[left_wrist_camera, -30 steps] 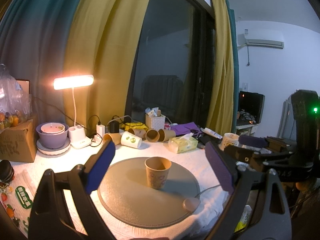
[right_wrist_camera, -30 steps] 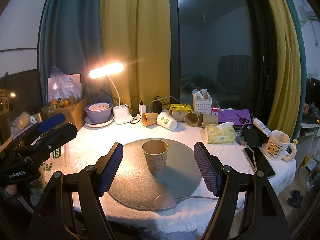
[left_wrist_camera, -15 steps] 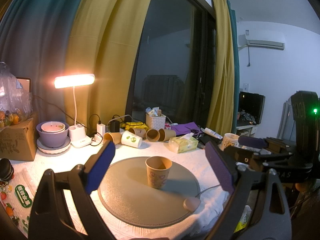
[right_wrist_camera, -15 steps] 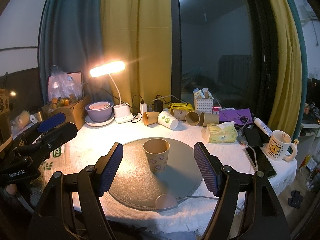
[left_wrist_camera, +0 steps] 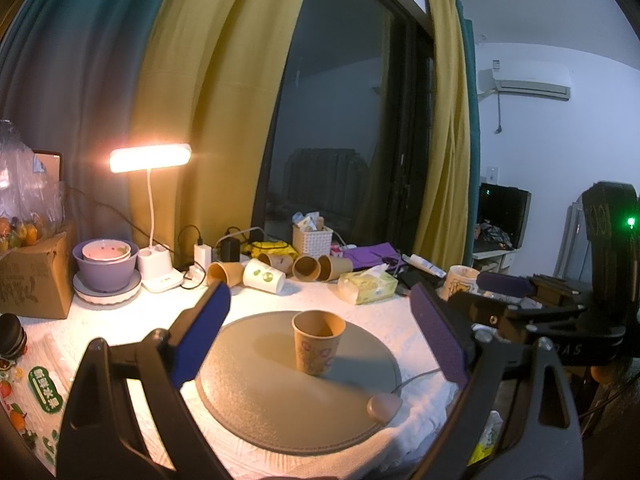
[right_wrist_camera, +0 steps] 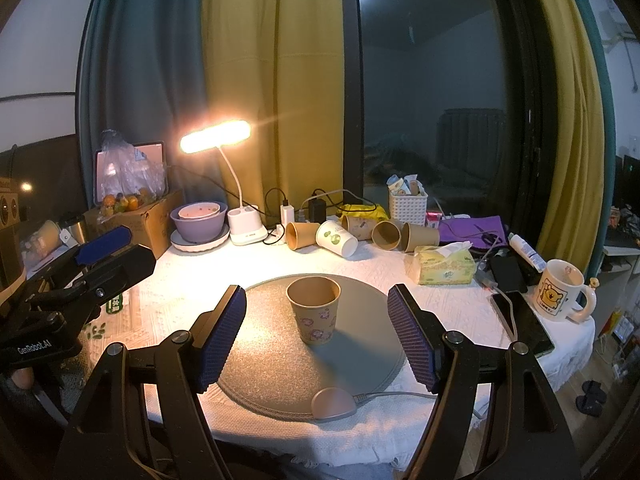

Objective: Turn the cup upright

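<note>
A brown paper cup (left_wrist_camera: pixel 317 341) with a printed pattern stands upright, mouth up, on the round grey mat (left_wrist_camera: pixel 256 408); it also shows in the right wrist view (right_wrist_camera: pixel 314 309) on the mat (right_wrist_camera: pixel 264 364). My left gripper (left_wrist_camera: pixel 320 340) is open and empty, drawn back from the cup, which shows between its blue pads. My right gripper (right_wrist_camera: pixel 318 332) is open and empty, also back from the cup. The left gripper shows at the left of the right wrist view (right_wrist_camera: pixel 100 256), and the right gripper at the right of the left wrist view (left_wrist_camera: pixel 520 296).
Several paper cups (right_wrist_camera: pixel 332 236) lie on their sides at the table's back, by a lit desk lamp (right_wrist_camera: pixel 216 136), a purple bowl (right_wrist_camera: pixel 198 222), a tissue box (right_wrist_camera: pixel 444 264) and a basket (right_wrist_camera: pixel 408 204). A mug (right_wrist_camera: pixel 560 290) and a phone (right_wrist_camera: pixel 524 322) sit at the right edge.
Both views have shifted very slightly. The cup stands as before and both grippers stay open.
</note>
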Action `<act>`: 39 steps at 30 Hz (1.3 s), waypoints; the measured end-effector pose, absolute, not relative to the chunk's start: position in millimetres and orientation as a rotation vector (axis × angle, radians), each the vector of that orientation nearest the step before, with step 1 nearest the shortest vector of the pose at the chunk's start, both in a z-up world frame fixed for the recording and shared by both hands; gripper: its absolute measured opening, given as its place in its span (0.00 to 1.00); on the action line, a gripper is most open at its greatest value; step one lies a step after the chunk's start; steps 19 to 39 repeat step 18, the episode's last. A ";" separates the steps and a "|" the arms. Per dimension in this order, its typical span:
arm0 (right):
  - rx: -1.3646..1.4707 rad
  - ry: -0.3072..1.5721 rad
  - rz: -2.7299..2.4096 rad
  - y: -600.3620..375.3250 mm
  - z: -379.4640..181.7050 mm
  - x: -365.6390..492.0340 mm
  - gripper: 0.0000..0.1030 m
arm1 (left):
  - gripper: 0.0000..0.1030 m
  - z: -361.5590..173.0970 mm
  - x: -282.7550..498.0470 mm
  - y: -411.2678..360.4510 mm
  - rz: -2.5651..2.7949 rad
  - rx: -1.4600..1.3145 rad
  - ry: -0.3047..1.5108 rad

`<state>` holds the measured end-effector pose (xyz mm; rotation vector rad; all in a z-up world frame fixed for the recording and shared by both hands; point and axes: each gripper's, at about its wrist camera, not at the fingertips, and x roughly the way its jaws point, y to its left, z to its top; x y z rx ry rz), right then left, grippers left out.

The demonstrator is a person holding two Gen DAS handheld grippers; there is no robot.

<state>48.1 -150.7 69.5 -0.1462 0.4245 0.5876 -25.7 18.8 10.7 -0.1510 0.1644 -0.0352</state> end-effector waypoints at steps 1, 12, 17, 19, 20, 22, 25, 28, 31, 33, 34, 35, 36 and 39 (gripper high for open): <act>-0.146 0.425 0.588 -150.4 69.3 47.8 0.74 | 0.90 11.1 -24.7 19.3 -0.035 -0.150 0.165; -0.146 0.426 0.587 -148.5 69.2 47.5 0.74 | 0.90 10.9 -24.9 19.8 -0.036 -0.152 0.165; -0.147 0.430 0.588 -146.6 66.8 47.7 0.74 | 0.90 7.7 -27.3 20.4 -0.039 -0.145 0.157; -0.147 0.430 0.588 -146.5 66.5 48.2 0.74 | 0.90 6.0 -27.9 19.7 -0.038 -0.134 0.154; -0.147 0.430 0.588 -146.5 66.5 48.2 0.74 | 0.90 6.0 -27.9 19.7 -0.038 -0.134 0.154; -0.147 0.430 0.588 -146.5 66.5 48.2 0.74 | 0.90 6.0 -27.9 19.7 -0.038 -0.134 0.154; -0.147 0.430 0.588 -146.5 66.5 48.2 0.74 | 0.90 6.0 -27.9 19.7 -0.038 -0.134 0.154; -0.147 0.430 0.588 -146.5 66.5 48.2 0.74 | 0.90 6.0 -27.9 19.7 -0.038 -0.134 0.154; -0.147 0.430 0.588 -146.5 66.5 48.2 0.74 | 0.90 6.0 -27.9 19.7 -0.038 -0.134 0.154; -0.147 0.430 0.588 -146.5 66.5 48.2 0.74 | 0.90 6.0 -27.9 19.7 -0.038 -0.134 0.154; -0.147 0.430 0.588 -146.5 66.5 48.2 0.74 | 0.90 6.0 -27.9 19.7 -0.038 -0.134 0.154; -0.147 0.430 0.588 -146.5 66.5 48.2 0.74 | 0.90 6.0 -27.9 19.7 -0.038 -0.134 0.154; -0.147 0.430 0.588 -146.5 66.5 48.2 0.74 | 0.90 6.0 -27.9 19.7 -0.038 -0.134 0.154; -0.147 0.430 0.588 -146.5 66.5 48.2 0.74 | 0.90 6.0 -27.9 19.7 -0.038 -0.134 0.154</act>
